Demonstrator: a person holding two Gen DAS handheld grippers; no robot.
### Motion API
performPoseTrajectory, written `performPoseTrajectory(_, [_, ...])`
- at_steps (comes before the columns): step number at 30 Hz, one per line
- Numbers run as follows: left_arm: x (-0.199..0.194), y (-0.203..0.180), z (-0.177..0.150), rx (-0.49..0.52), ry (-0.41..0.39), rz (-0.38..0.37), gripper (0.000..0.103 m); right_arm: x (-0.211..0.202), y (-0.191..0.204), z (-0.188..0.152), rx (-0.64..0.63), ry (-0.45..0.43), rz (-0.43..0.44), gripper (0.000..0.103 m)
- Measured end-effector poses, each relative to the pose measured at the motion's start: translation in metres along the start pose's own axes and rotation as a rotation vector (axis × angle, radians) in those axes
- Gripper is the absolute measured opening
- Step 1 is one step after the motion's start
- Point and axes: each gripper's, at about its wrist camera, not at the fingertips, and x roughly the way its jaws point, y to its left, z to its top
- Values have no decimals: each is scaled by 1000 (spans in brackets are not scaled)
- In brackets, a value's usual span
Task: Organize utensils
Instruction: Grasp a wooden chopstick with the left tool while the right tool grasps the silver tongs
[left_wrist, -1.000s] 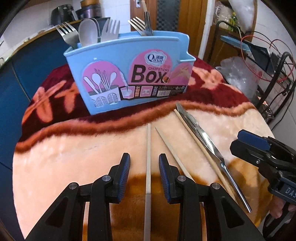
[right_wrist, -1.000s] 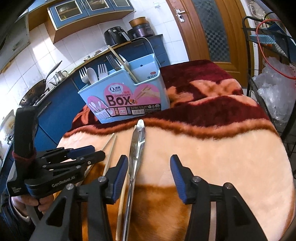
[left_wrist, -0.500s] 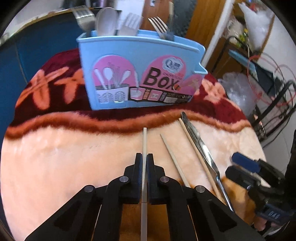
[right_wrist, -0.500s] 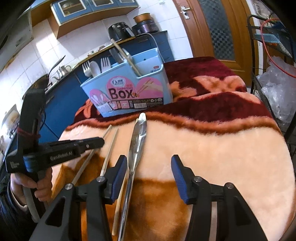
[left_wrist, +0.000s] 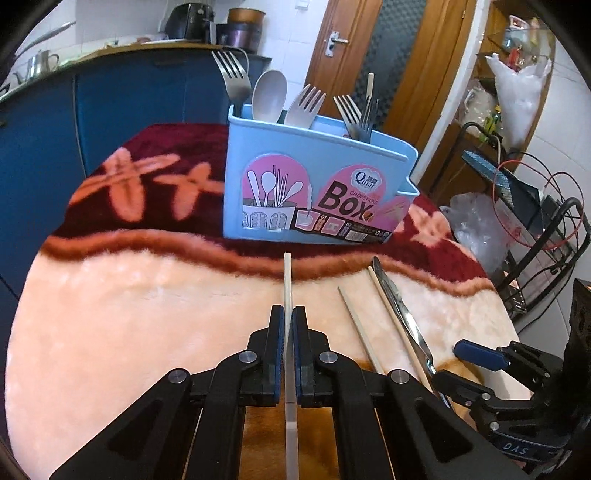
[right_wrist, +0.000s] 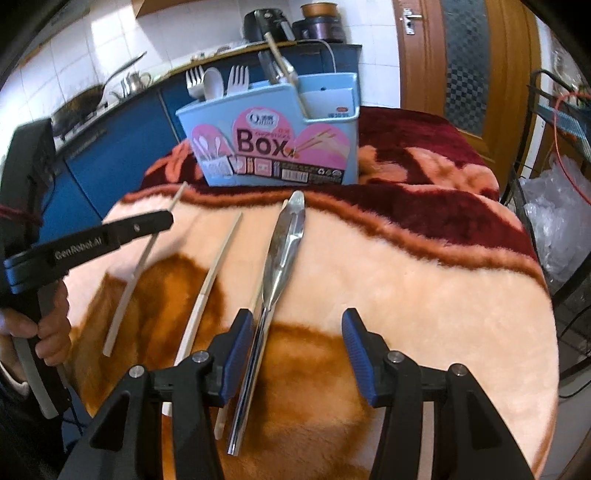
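My left gripper (left_wrist: 288, 321) is shut on a pale chopstick (left_wrist: 287, 284) and holds it lifted above the blanket; the chopstick (right_wrist: 142, 258) and the gripper (right_wrist: 162, 221) also show in the right wrist view. The blue utensil box (left_wrist: 317, 188) stands behind with forks, a spoon and a chopstick in it; it also shows in the right wrist view (right_wrist: 273, 147). Two more chopsticks (left_wrist: 358, 332) (right_wrist: 212, 280) and metal tongs (left_wrist: 402, 317) (right_wrist: 282, 254) lie on the blanket. My right gripper (right_wrist: 297, 332) is open over the tongs' handle.
The round table wears a plush peach and maroon blanket (left_wrist: 129, 302). A blue kitchen counter (left_wrist: 110, 103) stands behind, a wooden door (left_wrist: 406, 55) at the back, and a black rack with wires and plastic bags (left_wrist: 535, 221) at the right.
My left gripper closed on the chopstick and raised it off the blanket, tilting up toward the box. My right gripper moved closer over the tongs and stayed open.
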Motion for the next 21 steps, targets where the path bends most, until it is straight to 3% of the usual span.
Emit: performPoseTrajectory(21, [-5,8,0,-11,-31,-48,4,45,5,56,-38,84,-83,51])
